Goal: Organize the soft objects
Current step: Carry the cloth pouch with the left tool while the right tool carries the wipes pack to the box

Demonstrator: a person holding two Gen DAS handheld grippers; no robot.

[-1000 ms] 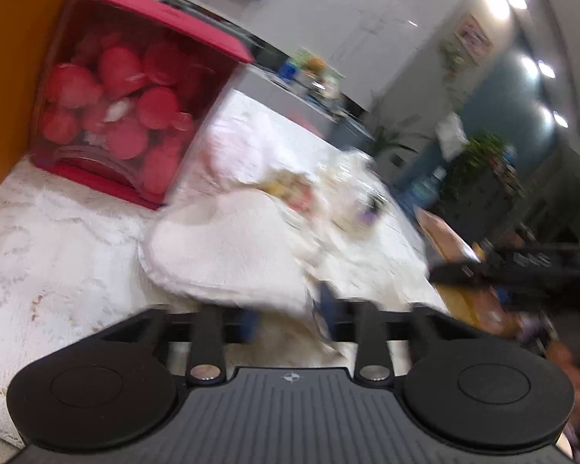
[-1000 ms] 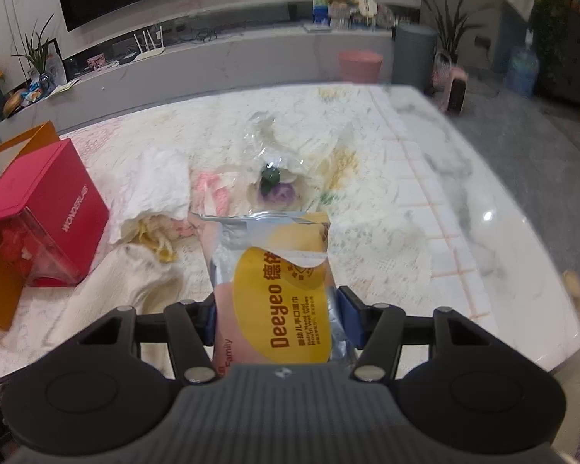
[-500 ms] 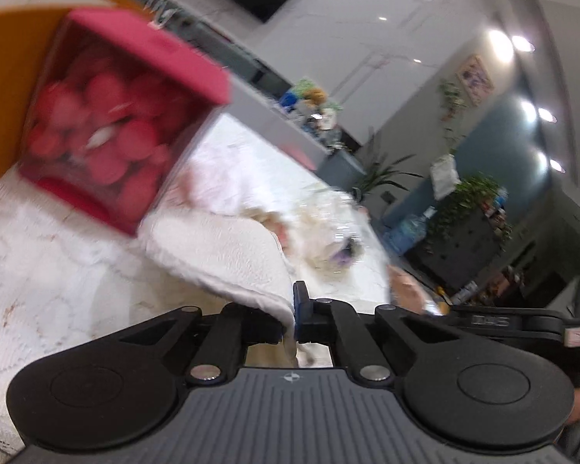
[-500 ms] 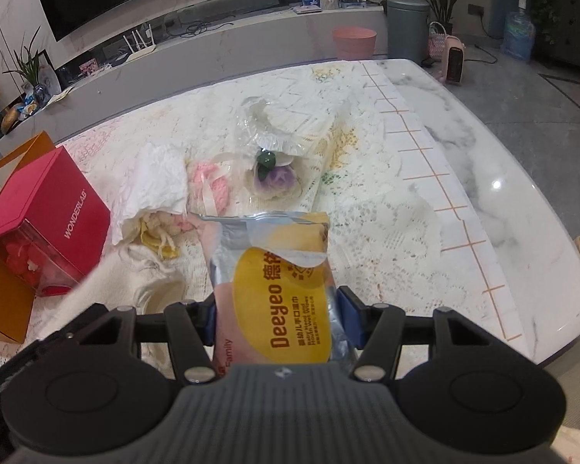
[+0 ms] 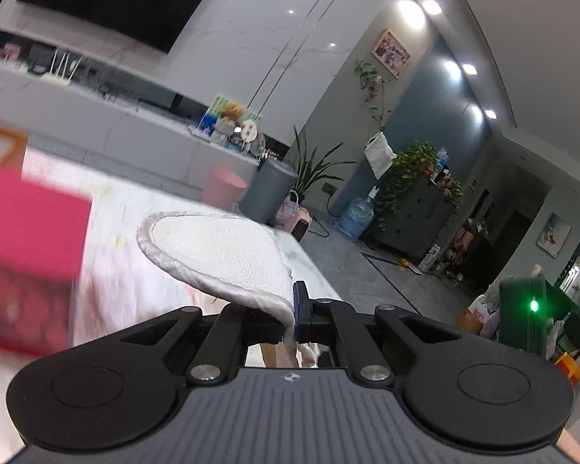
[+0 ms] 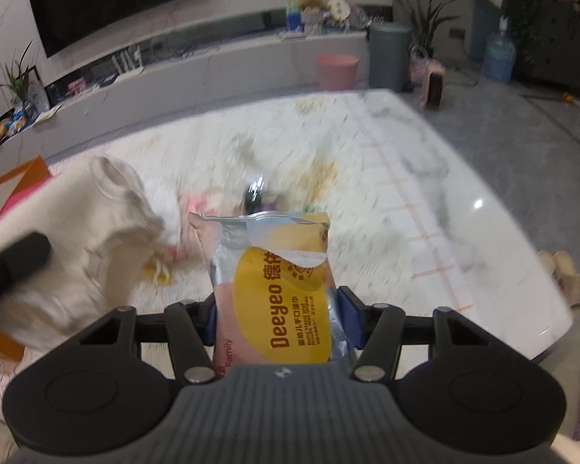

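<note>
While the left gripper (image 5: 290, 319) pinches the edge of a white fleecy cloth (image 5: 228, 255) held above the table (image 6: 464, 232) beside a red box (image 5: 27, 232), the right gripper (image 6: 276, 317) clamps a yellow wet-wipes pack (image 6: 278, 290) upright between its 2 blue pads.

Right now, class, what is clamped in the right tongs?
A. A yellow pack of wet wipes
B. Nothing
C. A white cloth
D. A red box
A: in the right wrist view the right tongs press both sides of the yellow wet wipes pack.
</note>
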